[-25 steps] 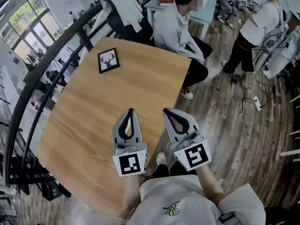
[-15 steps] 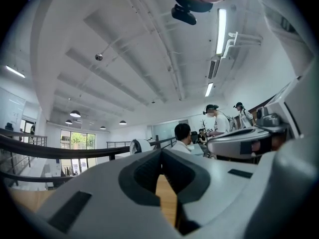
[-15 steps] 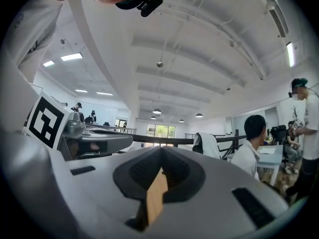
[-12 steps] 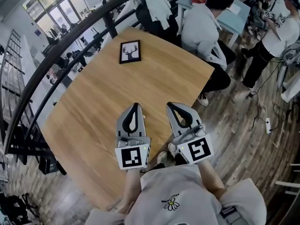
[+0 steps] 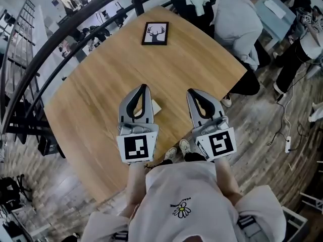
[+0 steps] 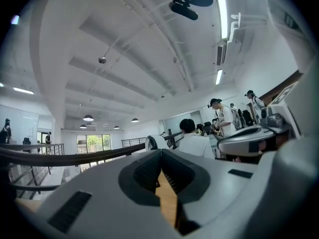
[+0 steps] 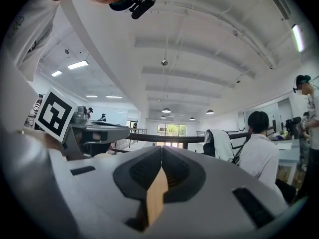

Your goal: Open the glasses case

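Our left gripper [image 5: 144,86] and right gripper [image 5: 192,91] are both clenched, empty. The pale thing we take for the glasses case [image 5: 156,107] lies just right of the left gripper, nearer it; its long axis is hidden.

Worktop [image 5: 96,89], far edge: framed picture [image 5: 155,33].
Near edge: left gripper [image 5: 145,86], right gripper [image 5: 191,91], side by side.
Between them: small flat item [image 5: 156,107], just beside the left one.
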